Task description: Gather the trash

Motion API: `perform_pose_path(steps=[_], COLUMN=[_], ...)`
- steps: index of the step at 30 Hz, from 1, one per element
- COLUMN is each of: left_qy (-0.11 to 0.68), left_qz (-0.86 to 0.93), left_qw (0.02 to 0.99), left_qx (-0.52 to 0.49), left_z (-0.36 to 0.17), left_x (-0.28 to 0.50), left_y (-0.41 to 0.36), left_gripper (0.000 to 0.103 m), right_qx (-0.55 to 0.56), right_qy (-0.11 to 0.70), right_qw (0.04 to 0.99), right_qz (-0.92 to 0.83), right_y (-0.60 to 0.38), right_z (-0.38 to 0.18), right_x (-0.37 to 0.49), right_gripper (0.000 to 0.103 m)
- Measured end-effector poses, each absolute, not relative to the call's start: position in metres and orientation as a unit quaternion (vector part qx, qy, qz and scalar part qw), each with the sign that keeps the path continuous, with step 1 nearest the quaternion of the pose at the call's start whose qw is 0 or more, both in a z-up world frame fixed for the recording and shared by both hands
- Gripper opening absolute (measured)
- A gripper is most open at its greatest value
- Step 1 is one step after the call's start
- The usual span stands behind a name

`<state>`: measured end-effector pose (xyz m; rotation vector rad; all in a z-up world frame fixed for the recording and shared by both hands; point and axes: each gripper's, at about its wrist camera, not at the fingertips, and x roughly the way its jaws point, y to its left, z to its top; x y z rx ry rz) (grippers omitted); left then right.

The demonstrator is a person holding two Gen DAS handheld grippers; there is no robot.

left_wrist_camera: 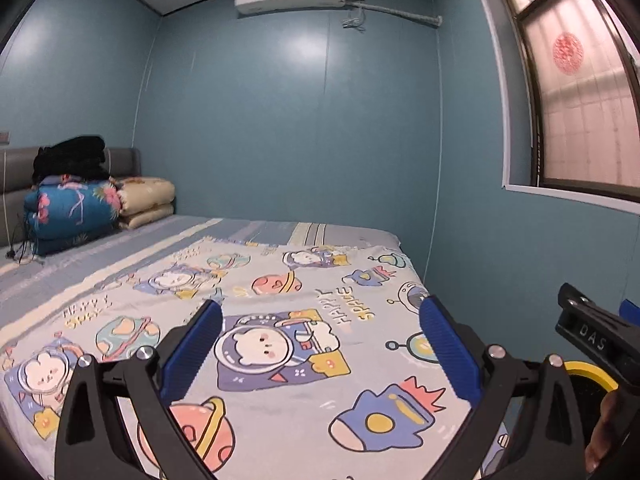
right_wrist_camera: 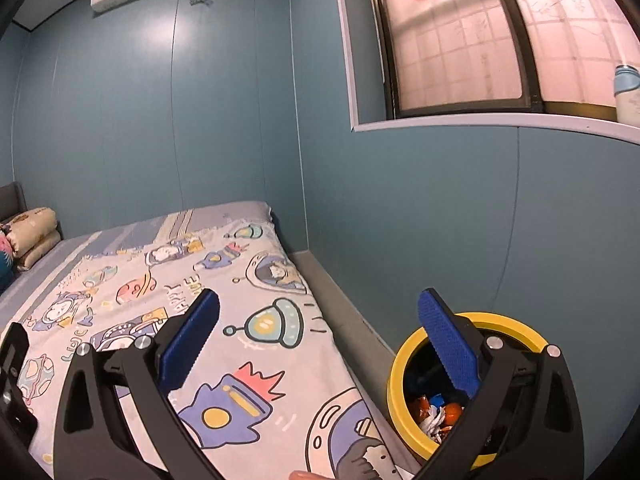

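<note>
Both claws gape empty; yellow-rimmed bin (right_wrist_camera: 402,364) beside bed (right_wrist_camera: 248,360) holds crumpled wrappers (right_wrist_camera: 438,414).

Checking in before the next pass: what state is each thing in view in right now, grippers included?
left gripper: open, empty, over the bed.
right gripper: open, empty, between bed and bin.
yellow-rimmed bin: upright beside the bed, wrappers inside.
cartoon bedspread: spread flat, no trash visible on it.
quilts: folded, stacked at the headboard.
window: shut.
bottle: upright on the sill.
</note>
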<state>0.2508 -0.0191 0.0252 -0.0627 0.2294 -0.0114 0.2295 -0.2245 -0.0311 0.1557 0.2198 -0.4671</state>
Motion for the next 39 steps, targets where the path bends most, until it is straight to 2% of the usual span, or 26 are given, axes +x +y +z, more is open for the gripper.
perform_pose_path(steps=[10, 39], left_qy=[0.114, 0.136], left_qz=[0.000, -0.005], left_qw=[0.993, 0.990], left_qx=[-0.033, -0.037], left_z=[0.018, 0.010], left_x=[0.241, 0.233], left_y=[-0.009, -0.009], left_gripper=[0.095, 0.095], right_qx=[0.066, 0.048], right_qy=[0.070, 0.100], right_qw=[0.964, 0.969], right_qz=[-0.247, -0.219], right_y=[-0.222, -0.206], right_z=[-0.042, -0.061], right_x=[0.214, 0.218], right_gripper=[0.095, 0.095])
